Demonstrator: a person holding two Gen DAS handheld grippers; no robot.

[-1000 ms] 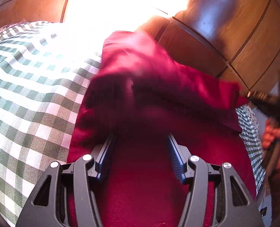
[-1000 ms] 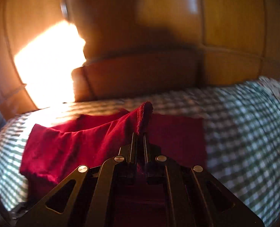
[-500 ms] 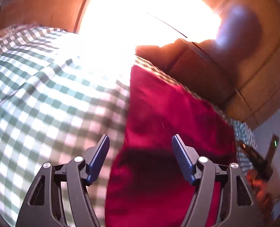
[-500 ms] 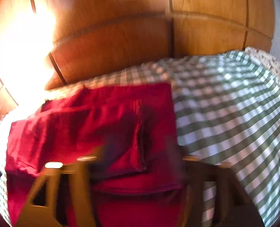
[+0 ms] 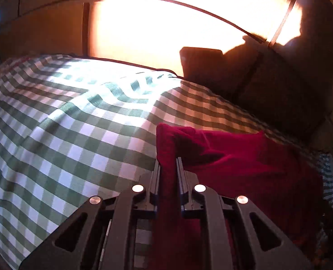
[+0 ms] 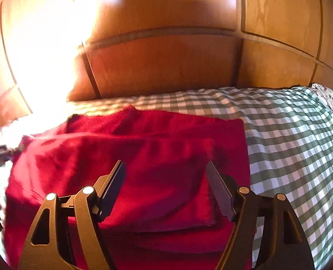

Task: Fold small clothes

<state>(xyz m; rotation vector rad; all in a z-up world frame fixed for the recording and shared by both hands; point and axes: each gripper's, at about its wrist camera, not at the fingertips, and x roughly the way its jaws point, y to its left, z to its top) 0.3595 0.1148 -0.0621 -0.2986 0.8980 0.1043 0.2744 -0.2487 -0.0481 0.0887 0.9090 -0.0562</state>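
garment (image 6: 144, 164) long axis left-right

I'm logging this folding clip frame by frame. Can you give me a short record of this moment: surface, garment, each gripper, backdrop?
surface: green-and-white checked cloth spread over the bed
garment: red garment, partly folded, lying on the checked cloth
left gripper: left gripper shut on a raised edge of the garment
right gripper: right gripper open above the garment, nothing between its jaws
backdrop: wooden panels behind the bed, with a bright patch of sunlight
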